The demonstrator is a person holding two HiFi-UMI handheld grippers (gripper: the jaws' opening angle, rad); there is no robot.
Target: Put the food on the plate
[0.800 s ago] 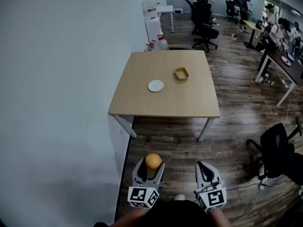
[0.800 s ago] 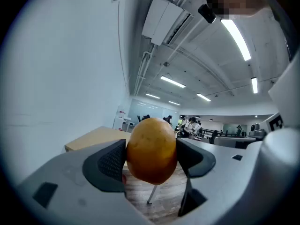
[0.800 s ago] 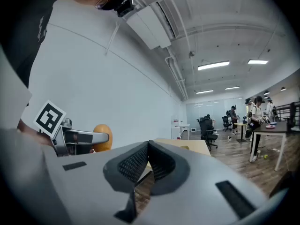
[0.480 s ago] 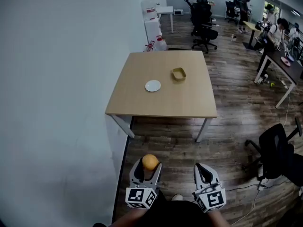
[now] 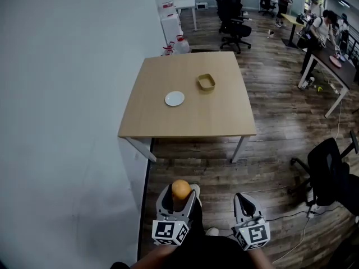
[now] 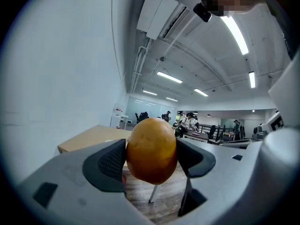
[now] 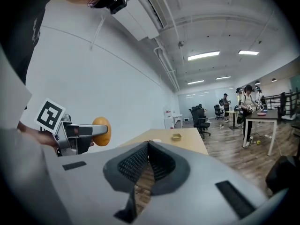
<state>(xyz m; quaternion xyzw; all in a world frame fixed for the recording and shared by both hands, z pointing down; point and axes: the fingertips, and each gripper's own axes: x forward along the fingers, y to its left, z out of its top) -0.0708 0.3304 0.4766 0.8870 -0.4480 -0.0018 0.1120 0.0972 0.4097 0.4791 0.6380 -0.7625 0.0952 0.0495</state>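
Note:
My left gripper (image 5: 180,194) is shut on a round orange-yellow food item (image 5: 180,189), held low in the head view above the wooden floor; the left gripper view shows the food (image 6: 151,150) pressed between both black pads. To its right my right gripper (image 5: 242,202) is shut, its pads meeting with nothing between them (image 7: 147,162). The right gripper view also catches the food (image 7: 101,131) at the left. Far ahead, a small white plate (image 5: 174,98) lies on the wooden table (image 5: 146,122), well away from both grippers.
A tan square dish (image 5: 206,82) sits on the table to the right of the plate. A white wall (image 5: 61,105) runs along the left. A black office chair (image 5: 331,175) stands at the right. Desks, chairs and people (image 5: 322,24) fill the far room.
The table, plate and dish have shifted left and slightly nearer in the head view. Both grippers stay low in the picture, the left still holding the food.

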